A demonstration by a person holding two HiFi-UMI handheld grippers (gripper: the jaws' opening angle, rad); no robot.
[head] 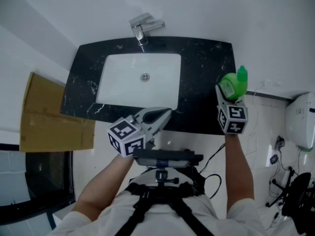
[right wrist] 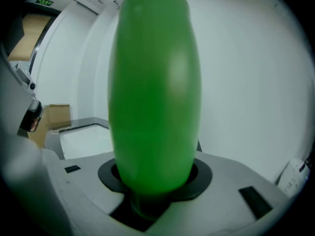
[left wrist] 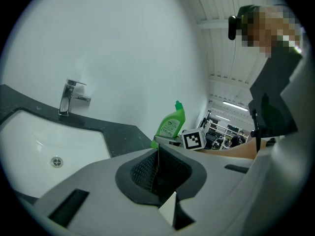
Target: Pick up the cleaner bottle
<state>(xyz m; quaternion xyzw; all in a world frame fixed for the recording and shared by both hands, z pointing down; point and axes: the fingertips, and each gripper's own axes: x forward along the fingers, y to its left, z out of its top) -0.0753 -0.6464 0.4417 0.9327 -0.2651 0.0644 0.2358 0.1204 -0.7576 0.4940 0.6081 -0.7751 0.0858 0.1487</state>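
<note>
Cleaner bottle is gripped in right tool; left tool pinched together near sink.

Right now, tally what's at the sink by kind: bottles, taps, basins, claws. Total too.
cleaner bottle: 1
tap: 1
basin: 1
claws: 2 (left claw shut and empty, right claw shut on the bottle)
Total: 5
</note>
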